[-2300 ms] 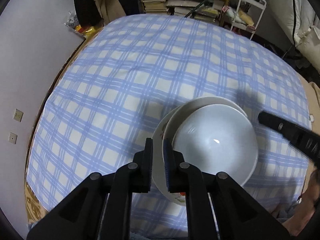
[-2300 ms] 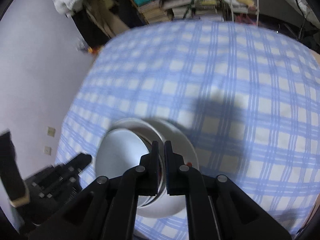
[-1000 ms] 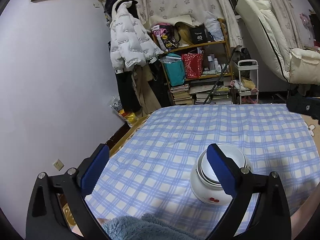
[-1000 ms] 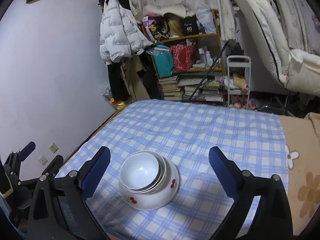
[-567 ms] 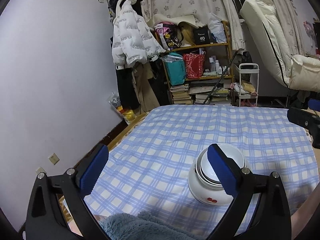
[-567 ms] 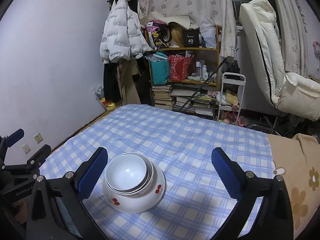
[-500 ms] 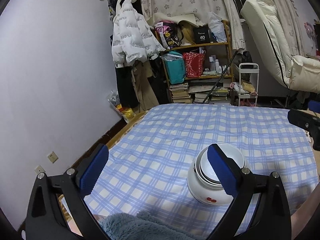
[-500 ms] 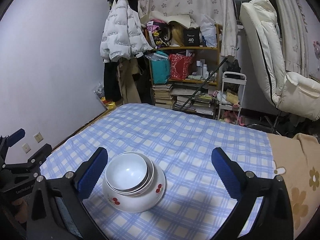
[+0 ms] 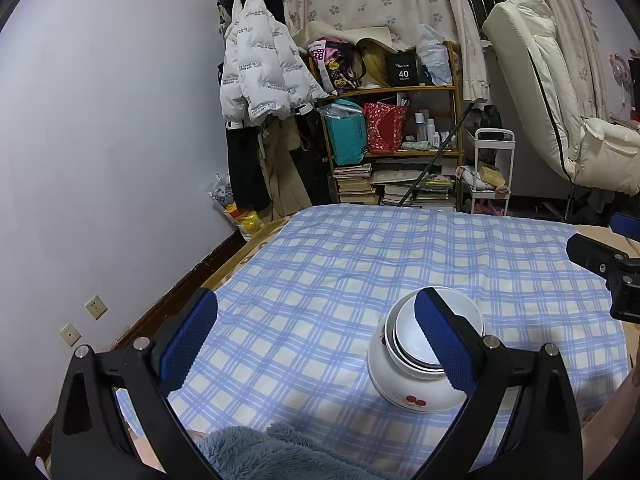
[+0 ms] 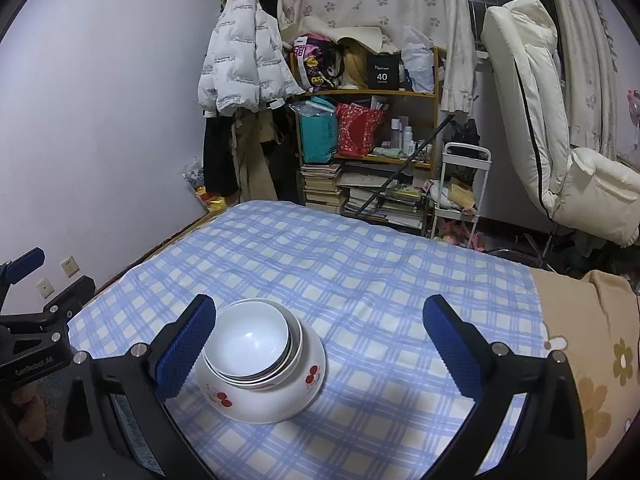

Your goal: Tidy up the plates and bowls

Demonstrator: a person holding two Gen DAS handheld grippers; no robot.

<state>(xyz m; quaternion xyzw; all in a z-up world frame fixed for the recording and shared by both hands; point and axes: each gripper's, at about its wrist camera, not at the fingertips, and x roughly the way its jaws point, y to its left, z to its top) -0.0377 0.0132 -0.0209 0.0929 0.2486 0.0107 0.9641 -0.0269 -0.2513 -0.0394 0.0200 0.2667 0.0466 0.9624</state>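
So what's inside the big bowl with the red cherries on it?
Smaller white dishes sit nested inside the big cherry bowl. The top small bowl looks empty. Rims of others show beneath it, but how many there are, and the big bowl's bottom, are covered.

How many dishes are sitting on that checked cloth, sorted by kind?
Large bowl with red cherry print: 1
Plain white bowls nested inside it: at least 3 by their rims, exact number hard to tell
Plates: 0
Total: at least 4 dishes, all in one stack.

glossy white glazed bowls (image 10: 260, 364), soft matt checked cloth (image 10: 360, 280), textured blue gripper pads (image 10: 186, 346), fluffy blue-grey fabric (image 9: 280, 456)
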